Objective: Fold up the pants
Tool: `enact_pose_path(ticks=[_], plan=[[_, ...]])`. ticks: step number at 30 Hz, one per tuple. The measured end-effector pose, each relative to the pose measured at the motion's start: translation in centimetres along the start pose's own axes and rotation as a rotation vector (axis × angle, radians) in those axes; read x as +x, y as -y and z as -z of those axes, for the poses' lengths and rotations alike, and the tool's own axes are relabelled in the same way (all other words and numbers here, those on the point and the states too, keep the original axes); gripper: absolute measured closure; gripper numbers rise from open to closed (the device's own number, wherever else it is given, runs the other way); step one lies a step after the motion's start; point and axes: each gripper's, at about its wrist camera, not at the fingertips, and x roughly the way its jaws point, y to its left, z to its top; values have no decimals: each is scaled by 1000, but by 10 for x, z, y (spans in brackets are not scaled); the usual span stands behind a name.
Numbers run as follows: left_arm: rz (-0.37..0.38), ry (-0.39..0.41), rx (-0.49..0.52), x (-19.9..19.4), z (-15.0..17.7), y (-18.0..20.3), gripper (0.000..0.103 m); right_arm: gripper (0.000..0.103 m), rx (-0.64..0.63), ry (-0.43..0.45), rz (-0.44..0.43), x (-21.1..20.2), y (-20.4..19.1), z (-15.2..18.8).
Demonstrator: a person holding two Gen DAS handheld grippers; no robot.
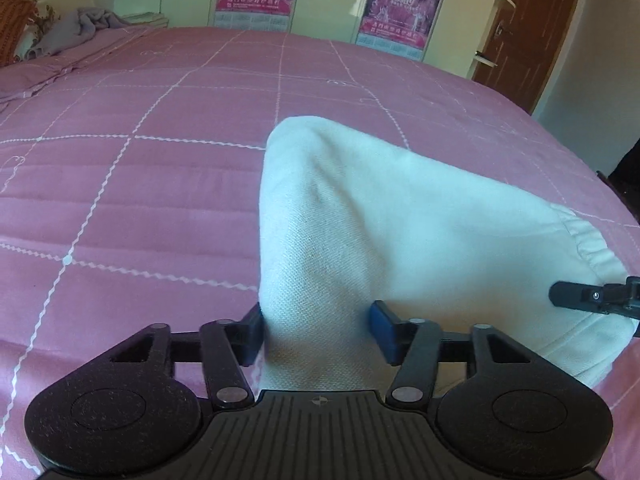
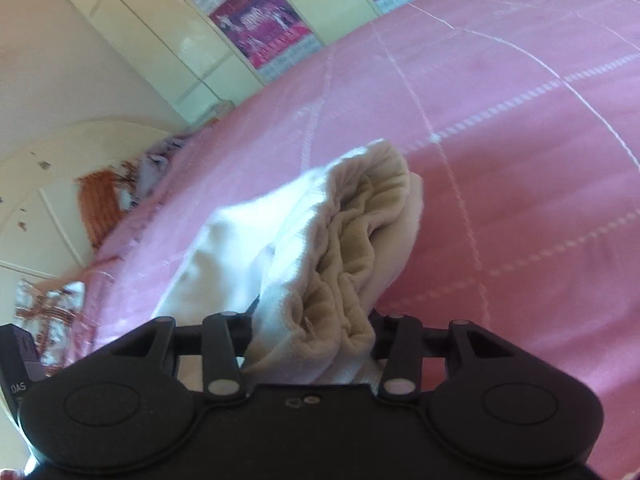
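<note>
White pants (image 1: 380,220) lie partly lifted over the pink quilted bed (image 1: 140,168). In the left wrist view my left gripper (image 1: 318,332) holds a fold of the pants between its blue-padded fingers (image 1: 382,330). The right gripper's finger (image 1: 580,296) shows at the right edge by the elastic waistband (image 1: 596,252). In the right wrist view my right gripper (image 2: 312,336) is shut on the bunched waistband (image 2: 352,260), which rises off the bed (image 2: 520,160). The fingertips there are hidden by cloth.
A grey-lilac blanket (image 1: 76,28) and an orange pillow (image 1: 14,24) lie at the bed's far left. Wardrobe doors with pink posters (image 1: 400,4) stand behind the bed. A brown door (image 1: 528,32) is at the far right.
</note>
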Motion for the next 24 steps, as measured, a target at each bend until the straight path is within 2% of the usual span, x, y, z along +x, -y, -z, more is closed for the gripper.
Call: enact_pose_path(ticks=[1, 2, 4, 7, 9, 11, 12, 13, 15, 17, 19, 21, 22, 24], plan=[[-7, 0, 1, -1, 0, 1, 34, 44, -4, -20, 43, 4, 3, 4], [-9, -7, 1, -2, 0, 1, 33, 41, -7, -25, 84, 5, 6, 9], [-11, -14, 19, -7, -2, 3, 33, 34, 8, 6, 106, -1, 9, 15], [-18, -8, 48, -21, -2, 6, 33, 33, 32, 47, 127, -16, 7, 17], [-25, 35, 71, -42, 0, 12, 33, 34, 18, 103, 162, -35, -1, 16], [-15, 65, 111, -58, 4, 22, 33, 46, -32, 149, 188, -54, -14, 16], [-15, 72, 139, -64, 5, 30, 30, 59, -80, 164, 214, -61, -25, 17], [-10, 70, 158, -66, 7, 36, 24, 66, -134, 179, 236, -68, -38, 19], [-10, 48, 159, -64, 12, 46, 21, 73, -209, 183, 230, -73, -57, 26], [-28, 4, 125, -54, 17, 48, 21, 73, -277, 154, 239, -69, -71, 34], [-48, -29, 88, -43, 23, 44, 21, 75, -350, 116, 295, -57, -79, 48], [-57, -44, 75, -38, 24, 45, 21, 74, -394, 38, 372, -37, -77, 61], [-72, -48, 83, -35, 23, 47, 21, 74, -389, -17, 406, -26, -67, 64], [-92, -58, 80, -34, 20, 51, 20, 74, -355, -8, 400, -22, -59, 64]])
